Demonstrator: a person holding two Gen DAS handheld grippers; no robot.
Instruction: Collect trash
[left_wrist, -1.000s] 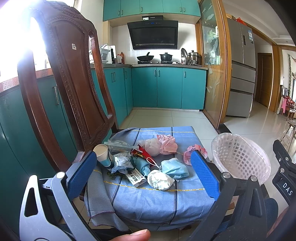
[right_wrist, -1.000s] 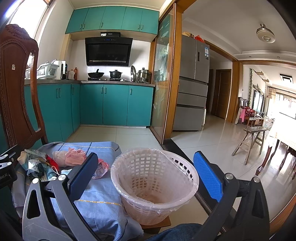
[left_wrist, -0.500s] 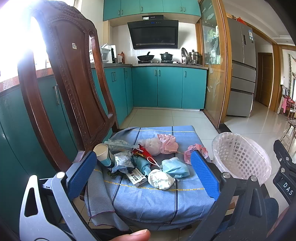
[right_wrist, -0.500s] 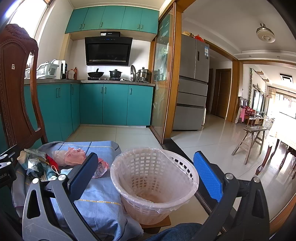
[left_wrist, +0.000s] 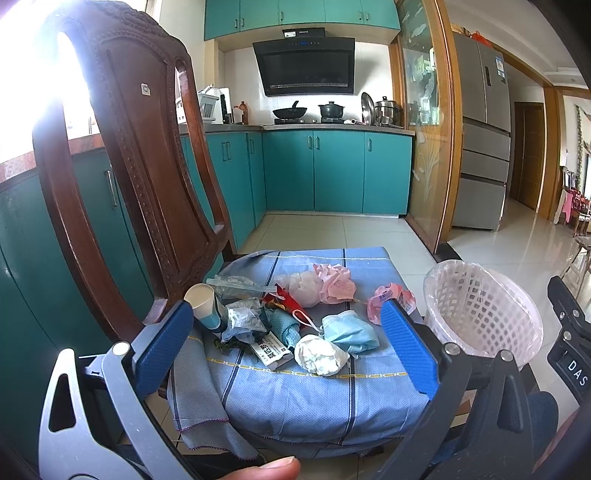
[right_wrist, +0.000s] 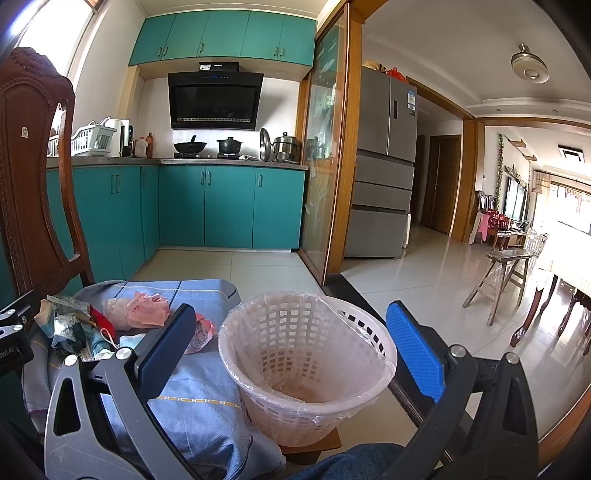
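Observation:
Trash lies in a heap on a blue checked cloth (left_wrist: 314, 391) over a chair seat: a paper cup (left_wrist: 202, 303), a white crumpled wad (left_wrist: 320, 354), a blue face mask (left_wrist: 351, 333), pink paper (left_wrist: 338, 283), a small printed packet (left_wrist: 271, 350) and a pink wrapper (left_wrist: 388, 296). My left gripper (left_wrist: 286, 345) hovers open in front of the heap, holding nothing. A white lattice wastebasket (right_wrist: 306, 363) with a clear liner stands right of the seat. My right gripper (right_wrist: 291, 349) is open just before the basket, empty.
A carved wooden chair back (left_wrist: 136, 158) rises at the left of the seat. Teal kitchen cabinets (left_wrist: 332, 170) and a grey fridge (right_wrist: 384, 162) stand behind. A wooden stool (right_wrist: 506, 280) and tiled floor lie to the right. A thumb (left_wrist: 266, 469) shows at the bottom.

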